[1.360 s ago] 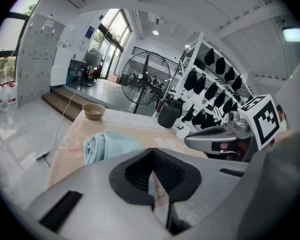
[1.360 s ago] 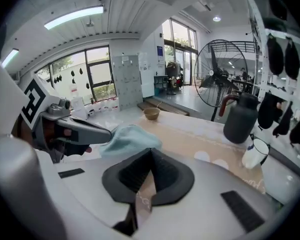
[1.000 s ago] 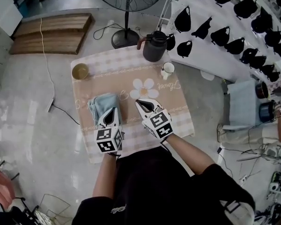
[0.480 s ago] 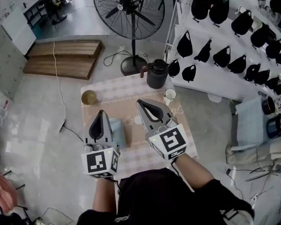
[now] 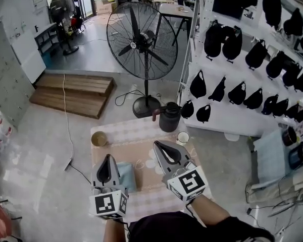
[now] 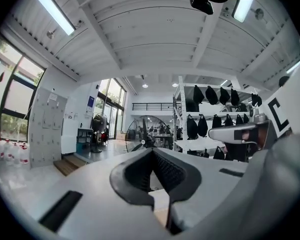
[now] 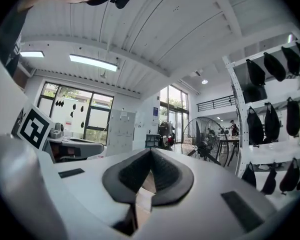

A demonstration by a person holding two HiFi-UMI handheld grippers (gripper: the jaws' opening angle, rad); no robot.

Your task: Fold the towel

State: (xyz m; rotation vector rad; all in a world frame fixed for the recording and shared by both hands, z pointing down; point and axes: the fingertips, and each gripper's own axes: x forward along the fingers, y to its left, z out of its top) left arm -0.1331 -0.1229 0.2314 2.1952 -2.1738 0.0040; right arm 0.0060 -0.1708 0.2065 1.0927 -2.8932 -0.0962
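One white shelving rack (image 5: pixel 227 120) is standing to the right of the table, and black bags are hanging along its tiers. One large floor fan (image 5: pixel 141 47) is standing on its round base beyond the table's far edge. One low wooden platform (image 5: pixel 73 91) is lying on the floor, well apart from the table, to the far left.

The table (image 5: pixel 122 141) is carrying a pink checked cloth with a flower print at its centre. The person is holding both grippers up above it and side by side, each pointing away across the room.

The right gripper (image 5: pixel 155 144) is hanging over the centre of the table. The right gripper view is showing its jaws closed together, the dark pads (image 7: pixel 162 174) meeting at the tips (image 7: pixel 150 151). The left gripper (image 5: pixel 109 157) is hanging over the left side of the table. The left gripper view is showing its jaws likewise closed together, tip against tip (image 6: pixel 151 151).

The dark kettle (image 5: pixel 170 117) is standing upright at the far right corner of the table. The towel (image 5: pixel 127 176), light blue and already folded into a compact rectangle, is lying flat near the left edge of the table; in the head view the left gripper is partly covering it. The brown bowl (image 5: pixel 99 138) is sitting at the far left corner. The white mug (image 5: pixel 182 137) is standing just nearer than the kettle.
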